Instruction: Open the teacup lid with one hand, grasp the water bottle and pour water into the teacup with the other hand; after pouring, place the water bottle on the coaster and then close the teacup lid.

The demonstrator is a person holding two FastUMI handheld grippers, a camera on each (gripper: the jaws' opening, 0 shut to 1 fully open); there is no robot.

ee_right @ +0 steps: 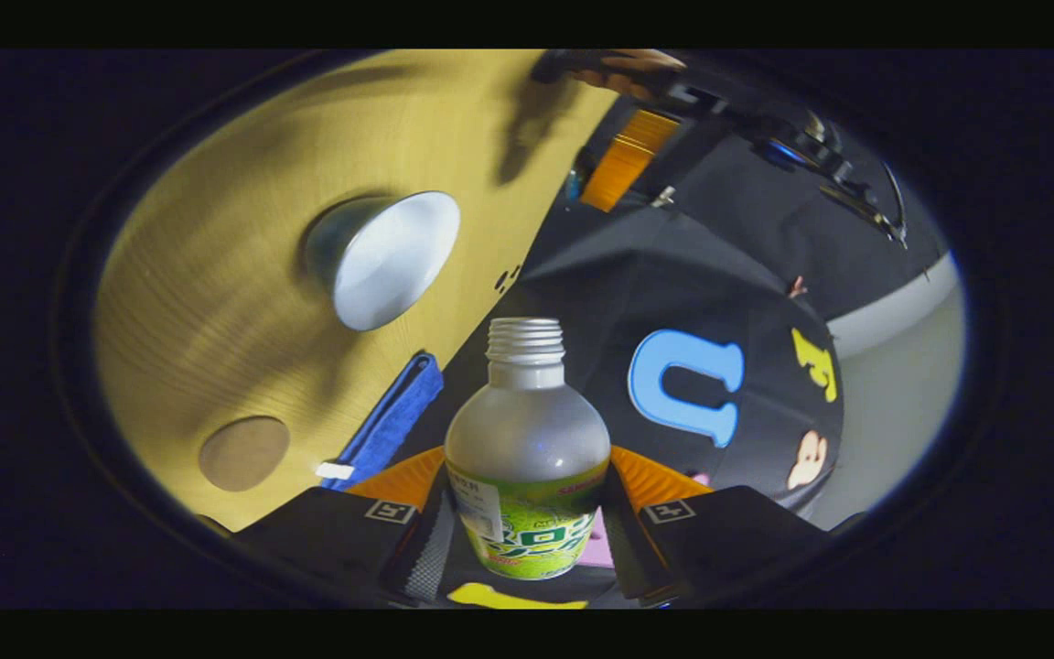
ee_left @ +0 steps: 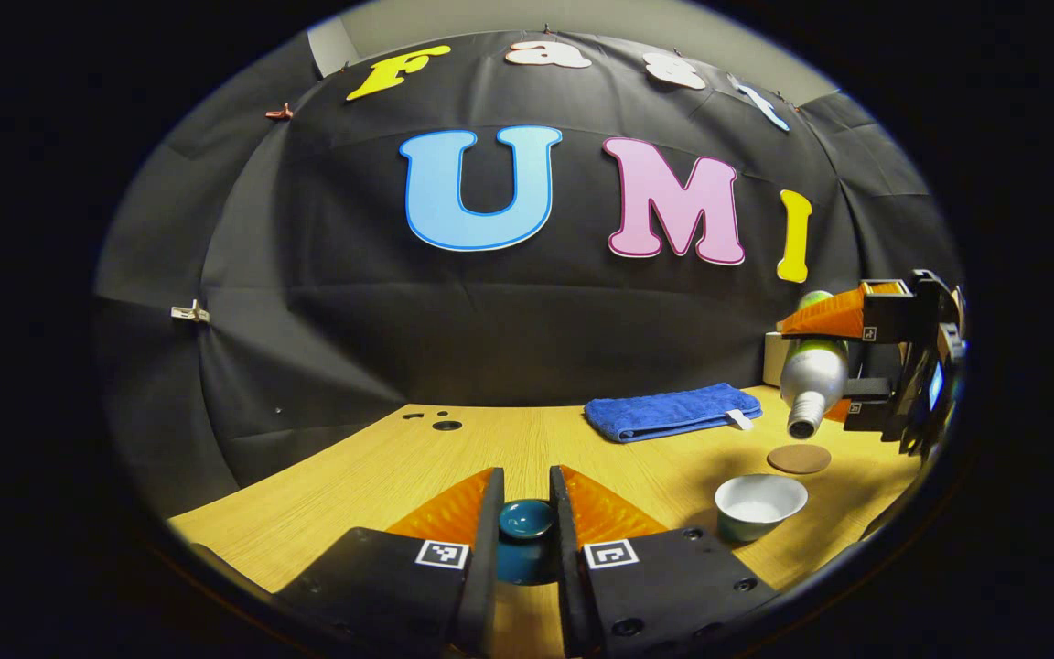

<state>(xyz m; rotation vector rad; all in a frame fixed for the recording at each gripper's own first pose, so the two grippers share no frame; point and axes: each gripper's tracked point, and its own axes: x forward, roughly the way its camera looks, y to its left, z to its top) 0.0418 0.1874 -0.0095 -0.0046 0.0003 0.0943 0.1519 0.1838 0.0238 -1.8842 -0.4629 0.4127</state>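
My left gripper (ee_left: 527,485) is shut on the dark teal teacup lid (ee_left: 527,522), holding it low over the table to the left of the cup. The uncovered teacup (ee_left: 758,503) (ee_right: 381,261) stands on the table, pale inside. Beyond it lies the round brown coaster (ee_left: 799,458) (ee_right: 243,453). My right gripper (ee_right: 527,462) (ee_left: 824,366) is shut on the silver water bottle (ee_right: 527,430) (ee_left: 812,371). The bottle has no cap and tilts mouth-down above the coaster and cup. No stream of water is visible.
A folded blue towel (ee_left: 671,412) (ee_right: 394,416) lies at the back of the wooden table (ee_left: 381,476). A white object (ee_left: 772,357) stands behind the bottle. Small holes (ee_left: 445,424) mark the far left of the table. A hand (ee_right: 637,64) holds the left gripper.
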